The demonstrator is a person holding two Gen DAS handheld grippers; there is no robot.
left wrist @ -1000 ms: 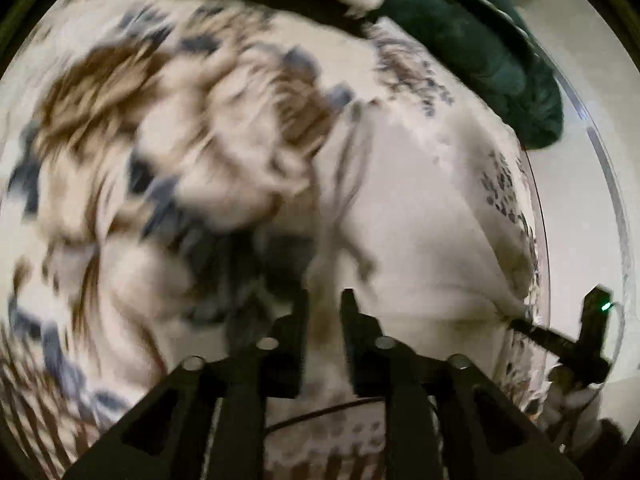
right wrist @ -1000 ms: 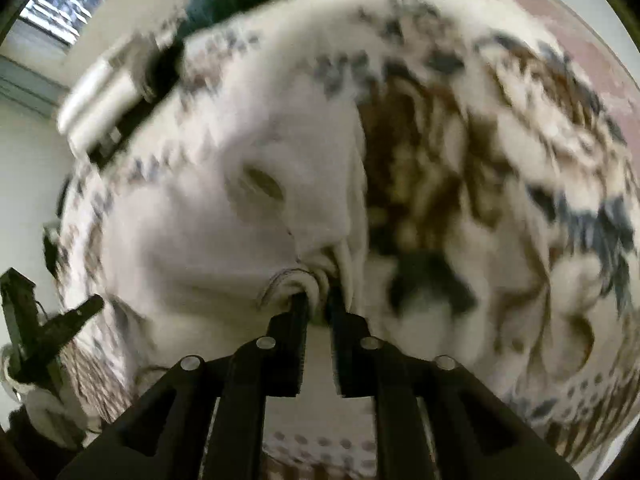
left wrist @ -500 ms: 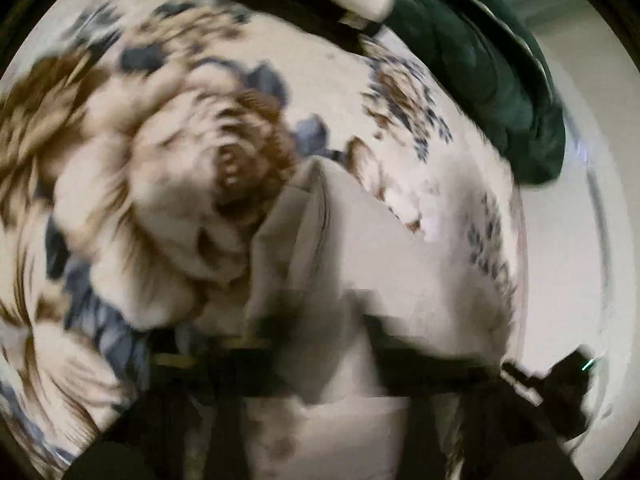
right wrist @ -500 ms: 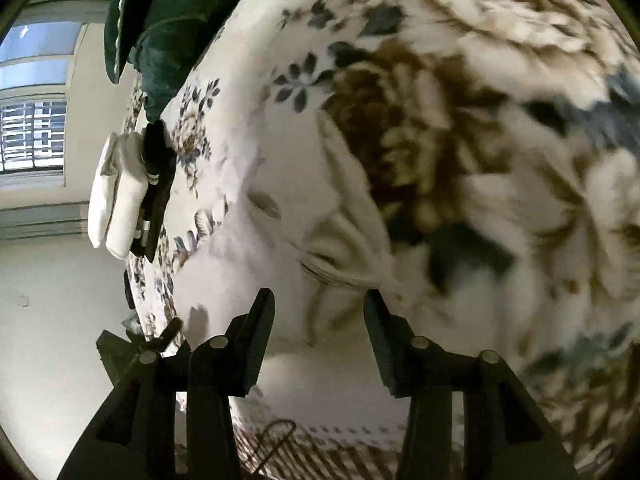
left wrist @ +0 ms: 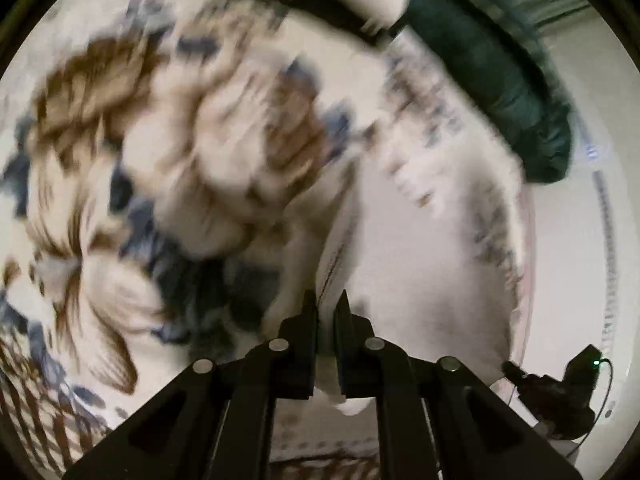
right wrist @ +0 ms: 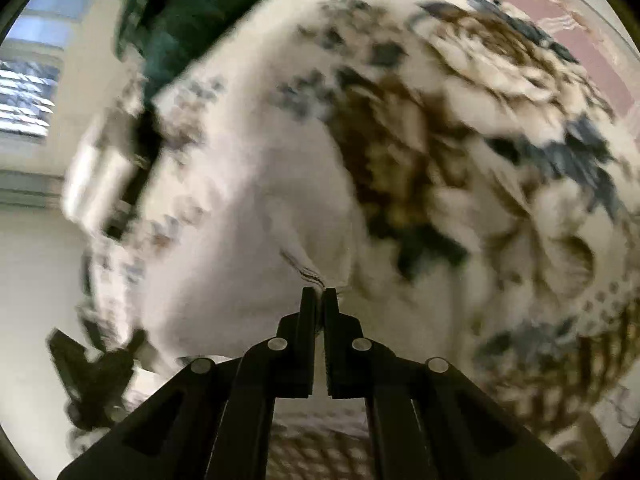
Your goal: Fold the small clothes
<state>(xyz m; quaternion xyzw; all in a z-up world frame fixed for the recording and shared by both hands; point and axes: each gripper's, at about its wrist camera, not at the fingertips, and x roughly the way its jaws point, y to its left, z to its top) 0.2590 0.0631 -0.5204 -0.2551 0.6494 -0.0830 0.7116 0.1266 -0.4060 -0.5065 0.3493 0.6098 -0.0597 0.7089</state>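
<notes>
A small white garment (left wrist: 420, 264) lies on a floral bedspread (left wrist: 132, 128). My left gripper (left wrist: 326, 304) is shut on one hemmed edge of the garment, with cloth pinched between its jaws. In the right wrist view the same white garment (right wrist: 256, 240) spreads to the left, and my right gripper (right wrist: 319, 296) is shut on its striped hem. The right gripper also shows at the lower right of the left wrist view (left wrist: 556, 384), and the left gripper at the lower left of the right wrist view (right wrist: 92, 364). Both views are blurred by motion.
A dark green pillow (left wrist: 500, 72) lies at the far edge of the bed; it also shows in the right wrist view (right wrist: 192, 12). A folded white and black stack (right wrist: 108, 176) sits near it. A window (right wrist: 28, 92) is at the left, beyond the bed edge.
Half a second ago my right gripper was open above the garment; now it is shut on the hem. The left gripper has closed on the garment's edge again. Both views have swung.
</notes>
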